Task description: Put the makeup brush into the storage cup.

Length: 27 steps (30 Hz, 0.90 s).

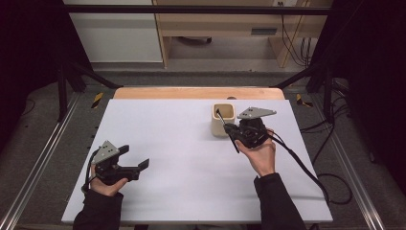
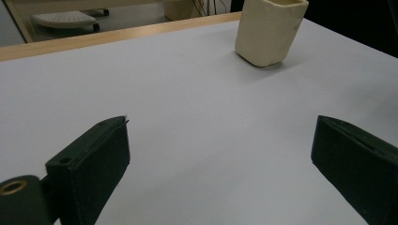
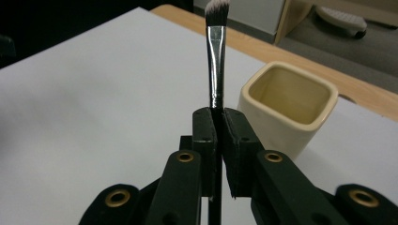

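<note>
The lower handle of the thin black brush with a silver metal ferrule and white-tipped dark bristles (image 3: 216, 56) is hidden between the jaws and cut off at the frame edge in the right gripper view. No writing or label can be read on anything. The right gripper (image 3: 219, 123) has its jaws clamped on the brush handle just below the ferrule, bristles pointing up, just beside the cream square-mouthed ceramic cup (image 3: 287, 108). That cup stands upright on the white table sheet (image 1: 191, 158), its inside empty as far as it shows. The left gripper (image 1: 133, 158) sits well apart from the cup, near the sheet's front corner, jaws wide apart with nothing between them.
</note>
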Available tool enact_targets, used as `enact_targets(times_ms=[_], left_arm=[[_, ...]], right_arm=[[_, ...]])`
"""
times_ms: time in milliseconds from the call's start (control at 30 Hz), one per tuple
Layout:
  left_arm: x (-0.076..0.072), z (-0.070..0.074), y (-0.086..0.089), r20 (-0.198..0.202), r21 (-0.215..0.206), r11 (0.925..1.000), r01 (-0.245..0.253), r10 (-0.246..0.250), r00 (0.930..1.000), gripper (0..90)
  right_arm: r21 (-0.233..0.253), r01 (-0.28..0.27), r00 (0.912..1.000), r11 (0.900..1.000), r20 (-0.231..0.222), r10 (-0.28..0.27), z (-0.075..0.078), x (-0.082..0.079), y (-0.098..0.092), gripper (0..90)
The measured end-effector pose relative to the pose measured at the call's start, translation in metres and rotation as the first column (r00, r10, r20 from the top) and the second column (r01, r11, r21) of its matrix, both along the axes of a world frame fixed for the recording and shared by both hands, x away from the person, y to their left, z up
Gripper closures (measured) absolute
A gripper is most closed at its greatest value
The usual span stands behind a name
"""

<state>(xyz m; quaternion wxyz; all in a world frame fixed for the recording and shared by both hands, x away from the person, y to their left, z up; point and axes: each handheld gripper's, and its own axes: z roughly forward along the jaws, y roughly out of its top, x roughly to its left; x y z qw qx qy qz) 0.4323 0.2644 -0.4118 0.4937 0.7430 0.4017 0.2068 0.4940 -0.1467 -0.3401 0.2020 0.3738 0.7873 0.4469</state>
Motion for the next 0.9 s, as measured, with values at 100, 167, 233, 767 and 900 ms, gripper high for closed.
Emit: enact_targets(times_ms=[100,167,233,767,900], left_arm=[[0.000,0.000,0.000,0.000,-0.003,1.0000,-0.003,0.003,1.0000,4.4],[0.000,-0.001,0.000,-0.001,-0.002,1.0000,-0.003,0.003,1.0000,4.4],[0.000,-0.001,0.000,-0.002,-0.002,1.0000,-0.002,0.002,1.0000,4.4],[0.001,-0.002,0.001,-0.004,0.000,1.0000,-0.002,0.002,1.0000,4.5],[0.001,-0.002,0.001,-0.006,0.001,1.0000,-0.004,0.004,1.0000,4.5]], right_arm=[[0.036,0.031,0.9992,0.999,0.026,-0.032,0.004,0.000,-0.004,84.4],[0.059,0.046,0.9978,0.997,0.045,-0.048,0.007,0.001,-0.006,84.3],[0.071,0.055,0.9971,0.996,0.048,-0.058,0.008,0.002,-0.007,84.3],[0.213,0.178,0.9709,0.961,0.121,-0.207,0.016,0.030,-0.014,84.3],[0.221,0.177,0.9671,0.959,0.141,-0.211,0.018,0.036,-0.012,84.3]])
